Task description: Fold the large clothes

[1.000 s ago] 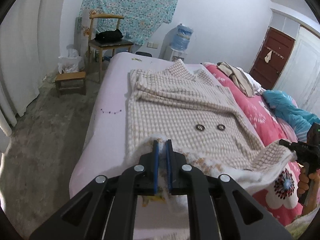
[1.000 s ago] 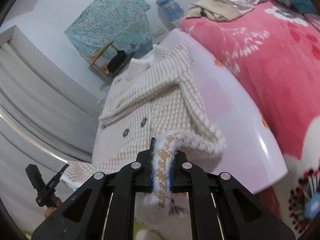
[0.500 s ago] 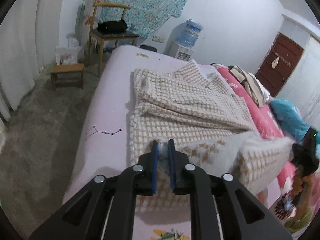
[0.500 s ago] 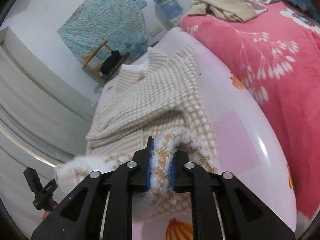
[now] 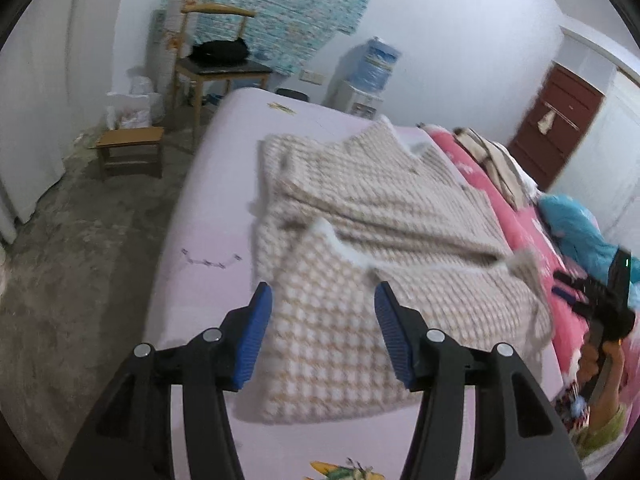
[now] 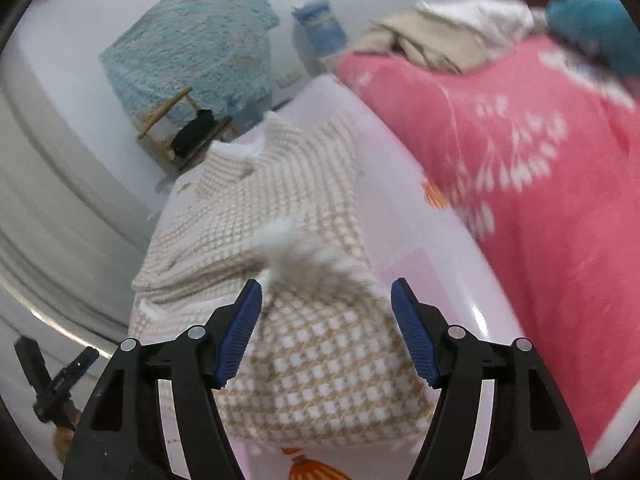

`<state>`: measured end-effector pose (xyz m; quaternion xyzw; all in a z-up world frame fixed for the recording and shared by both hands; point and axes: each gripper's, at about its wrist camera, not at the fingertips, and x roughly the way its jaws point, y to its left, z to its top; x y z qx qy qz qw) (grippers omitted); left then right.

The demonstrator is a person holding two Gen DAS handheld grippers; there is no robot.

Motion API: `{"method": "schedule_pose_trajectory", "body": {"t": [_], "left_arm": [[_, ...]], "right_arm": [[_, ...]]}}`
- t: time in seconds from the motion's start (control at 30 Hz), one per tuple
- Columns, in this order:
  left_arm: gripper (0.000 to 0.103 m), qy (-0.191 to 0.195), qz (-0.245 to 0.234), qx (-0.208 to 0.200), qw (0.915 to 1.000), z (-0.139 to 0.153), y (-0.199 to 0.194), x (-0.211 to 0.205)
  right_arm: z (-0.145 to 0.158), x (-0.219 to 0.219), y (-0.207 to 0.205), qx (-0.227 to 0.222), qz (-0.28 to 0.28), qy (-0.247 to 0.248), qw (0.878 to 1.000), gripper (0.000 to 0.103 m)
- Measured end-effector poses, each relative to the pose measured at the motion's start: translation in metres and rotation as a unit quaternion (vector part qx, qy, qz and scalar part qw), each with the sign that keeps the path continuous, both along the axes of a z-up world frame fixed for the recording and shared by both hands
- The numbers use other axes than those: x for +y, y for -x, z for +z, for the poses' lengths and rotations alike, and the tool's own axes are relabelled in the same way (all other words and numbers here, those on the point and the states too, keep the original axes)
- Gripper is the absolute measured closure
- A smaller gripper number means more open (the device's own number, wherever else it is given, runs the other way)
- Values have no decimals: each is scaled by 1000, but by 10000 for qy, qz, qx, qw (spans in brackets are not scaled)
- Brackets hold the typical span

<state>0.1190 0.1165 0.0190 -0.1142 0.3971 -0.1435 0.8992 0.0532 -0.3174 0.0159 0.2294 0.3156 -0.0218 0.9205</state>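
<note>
A beige and white checked coat lies on the pale pink bed, its lower part folded up over the body. My left gripper is open and empty, just above the folded hem's left corner. My right gripper is open and empty over the hem's right corner, where the coat shows its white fleecy lining. The right gripper also shows in the left wrist view at the right edge, and the left gripper in the right wrist view at the lower left.
A pink floral blanket covers the bed's right side, with a pile of clothes and a blue item on it. A wooden chair, a low stool and a water dispenser stand by the far wall.
Both grippers carried the coat's bottom hem up and forward over the body, then opened and let it go. The hem now lies folded on the coat.
</note>
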Motion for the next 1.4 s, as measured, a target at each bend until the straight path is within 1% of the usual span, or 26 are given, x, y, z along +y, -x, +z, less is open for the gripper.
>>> {"method": "schedule_pose_trajectory", "body": {"t": [0.07,0.13,0.2,0.27,0.33,0.37,0.4,0.47,0.5,0.57,0.63,0.7,0.77,0.8,0.83,0.87,0.9,0.93,0.97,1.03,1.07,1.13,1.2,1.27,1.33,1.4], "left_arm": [[51,-52,-160,70,9998,-7,5,-11],[51,-228,-209,191,9993,-16,6,-21],[51,-588,-118,466,9971,-31,6,-28],[51,-987,-23,690,9927,-48,8,-31],[51,-1117,28,625,9918,-52,14,-30],[51,-1173,64,617,9912,-52,16,-29],[51,-1147,77,692,9910,-55,17,-27],[51,-869,145,830,9926,-59,19,-17],[51,-610,186,900,9939,-59,20,-9],[51,-419,254,824,9954,-55,23,0],[51,-352,269,700,9966,-49,27,4],[51,-200,283,620,9975,-44,32,9],[51,-78,295,571,9979,-42,33,11],[51,-75,340,552,9979,-42,33,12],[51,-97,364,565,9977,-44,32,12],[51,-127,395,600,9973,-46,30,12],[54,-156,452,650,9967,-49,28,12],[62,-148,465,668,9966,-51,25,12],[65,-105,472,691,9964,-55,23,12],[80,-31,454,725,9963,-59,18,12],[84,3,417,728,9965,-60,16,10],[92,-101,436,653,9969,-60,18,7],[95,-193,430,557,9973,-54,22,5],[96,-86,472,508,9976,-46,32,9],[96,7,519,553,9971,-44,39,15],[96,98,577,717,9957,-50,44,20]], "right_arm": [[8,17,6,-159,385,192,9989,38],[8,41,5,-166,820,509,9952,42],[2,72,0,-49,1249,919,9879,49],[-14,97,-6,147,1742,1054,9789,52],[-33,108,-12,430,1916,1087,9745,54],[-52,112,-19,792,1888,1192,9715,55],[-65,114,-23,1013,1869,1251,9691,55],[-67,112,-20,916,1822,1176,9719,54],[-65,110,-19,968,1821,1126,9720,55],[-57,102,-14,991,1714,982,9753,55],[-48,92,-5,935,1568,861,9794,52],[-36,75,14,800,1328,636,9859,50],[-30,53,36,685,979,451,9918,49],[-28,41,45,644,820,400,9937,46],[-27,28,57,599,570,314,9961,46],[-25,24,59,592,415,247,9971,46],[-27,11,69,605,157,78,9980,46],[-29,2,75,619,-10,-68,9981,46],[-33,-9,82,624,-216,-234,9975,46],[-37,-19,86,626,-442,-340,9965,46],[-40,-24,87,622,-534,-360,9960,46],[-45,-27,82,619,-618,-380,9954,46],[-48,-32,75,630,-649,-449,9949,46],[-47,-34,73,608,-613,-461,9952,48],[-42,-32,72,546,-552,-343,9964,48],[-41,-27,70,526,-481,-218,9972,48]]}}
